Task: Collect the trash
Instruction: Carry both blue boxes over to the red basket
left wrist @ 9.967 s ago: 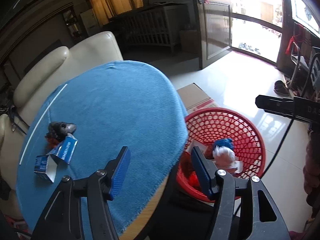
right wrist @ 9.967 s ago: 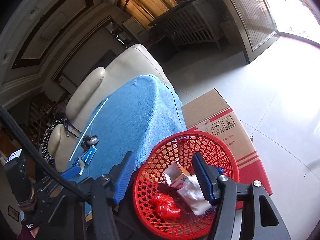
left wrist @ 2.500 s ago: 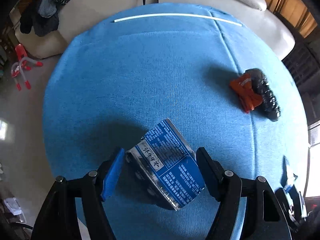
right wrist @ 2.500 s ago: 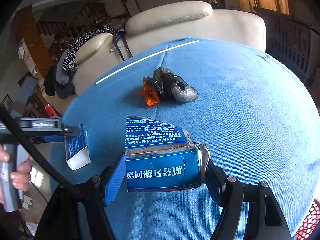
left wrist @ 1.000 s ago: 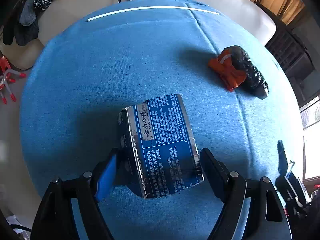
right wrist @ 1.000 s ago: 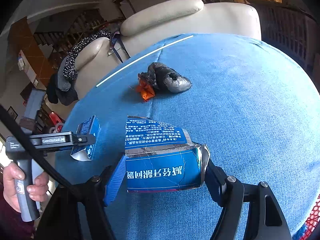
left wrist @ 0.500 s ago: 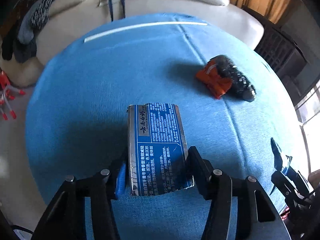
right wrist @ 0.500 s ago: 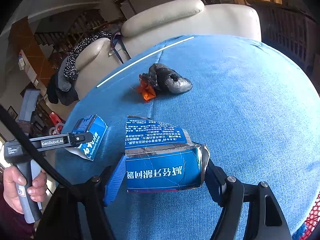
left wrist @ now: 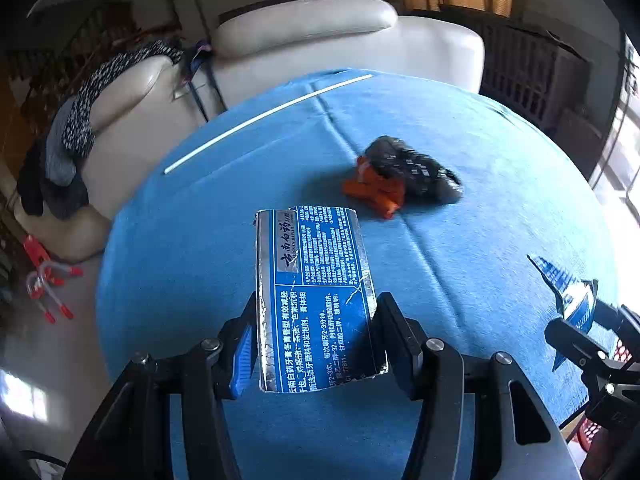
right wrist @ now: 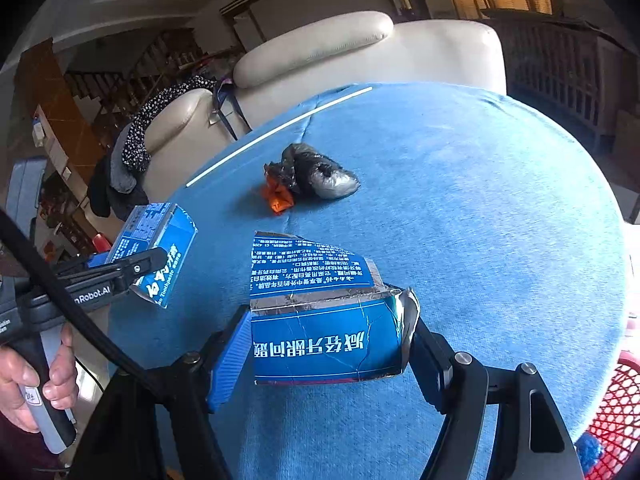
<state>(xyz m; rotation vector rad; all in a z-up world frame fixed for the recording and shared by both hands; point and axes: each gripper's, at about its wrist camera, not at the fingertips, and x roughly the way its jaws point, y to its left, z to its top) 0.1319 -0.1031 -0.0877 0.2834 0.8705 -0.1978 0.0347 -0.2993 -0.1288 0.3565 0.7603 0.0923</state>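
My left gripper [left wrist: 316, 340] is shut on a blue and silver toothpaste box piece [left wrist: 320, 280], held above the blue tablecloth [left wrist: 500, 160]. My right gripper [right wrist: 326, 354] is shut on another torn blue box piece [right wrist: 324, 344], flap sticking up. Each wrist view shows the other gripper too: the right gripper [left wrist: 584, 320] at the right edge, and the left gripper [right wrist: 152, 256] with its box [right wrist: 160, 240] at the left, held by a hand [right wrist: 36, 380]. A black bag wad [right wrist: 320, 178] with an orange scrap [right wrist: 280, 200] lies on the cloth beyond both.
A thin white strip [left wrist: 264, 114] lies near the cloth's far edge. A cream sofa [left wrist: 320, 40] with clothes draped on its arm stands behind the table. The rim of a red mesh basket [right wrist: 612, 408] shows past the table's right edge.
The left gripper's jaws closed onto the box piece, lifted it off the cloth and rolled it upright. The right gripper kept its box and barely moved.
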